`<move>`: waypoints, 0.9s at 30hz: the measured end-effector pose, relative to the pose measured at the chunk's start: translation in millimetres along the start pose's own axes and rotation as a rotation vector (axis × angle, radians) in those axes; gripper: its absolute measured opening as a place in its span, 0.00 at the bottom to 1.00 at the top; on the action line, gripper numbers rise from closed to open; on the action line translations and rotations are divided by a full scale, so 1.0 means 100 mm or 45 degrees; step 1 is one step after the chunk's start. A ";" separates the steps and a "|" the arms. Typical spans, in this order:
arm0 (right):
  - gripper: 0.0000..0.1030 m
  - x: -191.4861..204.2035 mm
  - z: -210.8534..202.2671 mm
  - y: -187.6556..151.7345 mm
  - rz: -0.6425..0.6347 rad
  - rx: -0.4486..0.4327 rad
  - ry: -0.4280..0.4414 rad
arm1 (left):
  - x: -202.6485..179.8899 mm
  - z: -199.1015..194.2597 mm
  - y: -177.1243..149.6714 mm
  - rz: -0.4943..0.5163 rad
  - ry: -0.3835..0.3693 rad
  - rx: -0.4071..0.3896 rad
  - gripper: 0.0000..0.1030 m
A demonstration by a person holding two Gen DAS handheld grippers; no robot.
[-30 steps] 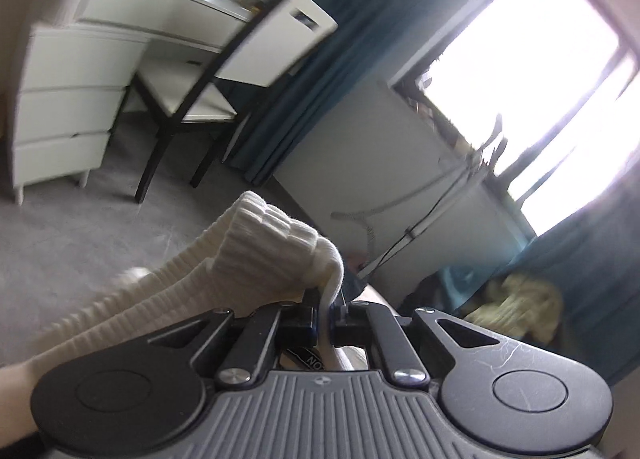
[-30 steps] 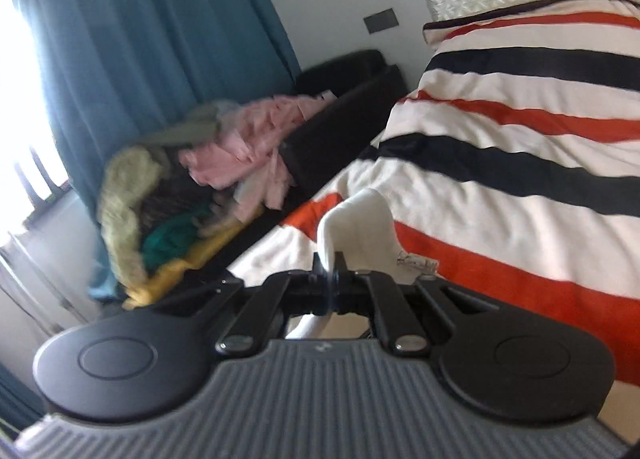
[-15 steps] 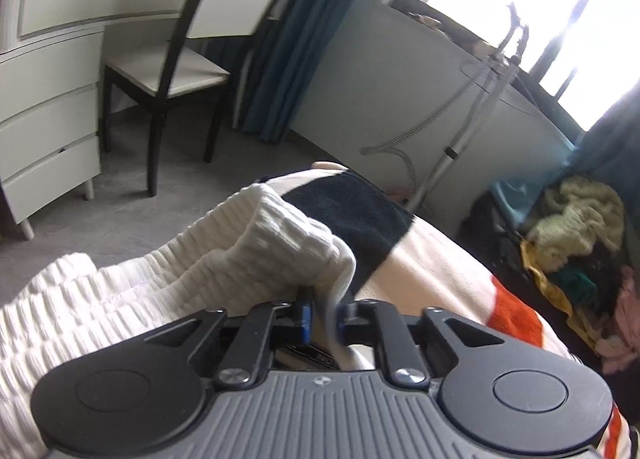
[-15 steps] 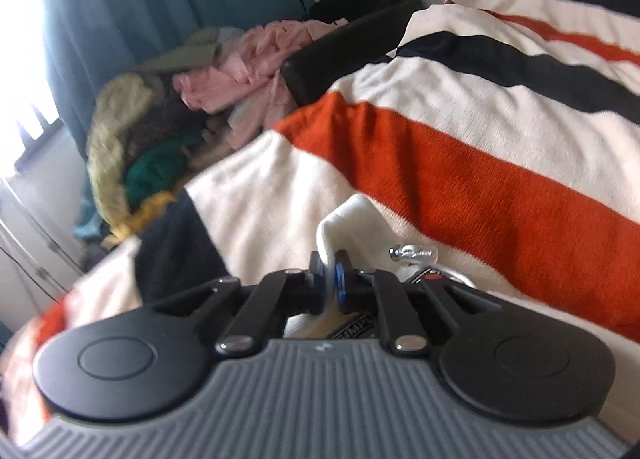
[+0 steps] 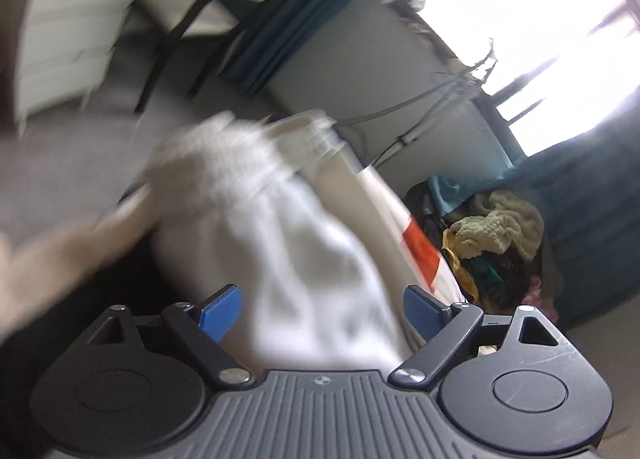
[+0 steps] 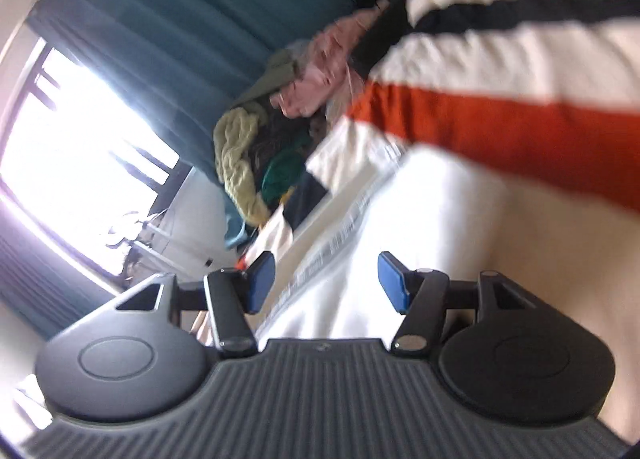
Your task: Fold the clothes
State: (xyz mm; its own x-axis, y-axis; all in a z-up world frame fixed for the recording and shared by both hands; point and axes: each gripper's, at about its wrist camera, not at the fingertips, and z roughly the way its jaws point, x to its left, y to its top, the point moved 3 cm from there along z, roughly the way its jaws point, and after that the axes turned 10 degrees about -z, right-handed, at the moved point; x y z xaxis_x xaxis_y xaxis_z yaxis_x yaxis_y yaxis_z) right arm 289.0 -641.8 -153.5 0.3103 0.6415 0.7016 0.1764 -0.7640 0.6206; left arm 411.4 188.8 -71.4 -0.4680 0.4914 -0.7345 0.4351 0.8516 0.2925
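A clothes pile is seen beyond the striped bedspread — the white garment lies unpinched between both opening grippers, left gripper and right gripper.

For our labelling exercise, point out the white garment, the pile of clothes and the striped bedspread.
white garment [image 5: 304, 259]: left wrist view, blurred middle of the cloth.
pile of clothes [image 6: 256, 147]: right wrist view, yellow-green knit on it.
striped bedspread [image 6: 500, 127]: right wrist view, orange stripe.
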 end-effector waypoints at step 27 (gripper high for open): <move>0.22 -0.19 1.35 0.02 0.243 0.018 -0.111 | 0.36 0.60 0.57 -0.387 0.021 -0.241 0.13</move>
State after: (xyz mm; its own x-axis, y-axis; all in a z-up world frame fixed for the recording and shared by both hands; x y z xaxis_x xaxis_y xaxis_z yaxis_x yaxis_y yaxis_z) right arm 409.3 -664.4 -212.5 0.4192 0.4769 0.7725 0.1196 -0.8725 0.4737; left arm 465.7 243.5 -117.9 -0.5671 0.2121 -0.7959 0.1245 0.9773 0.1717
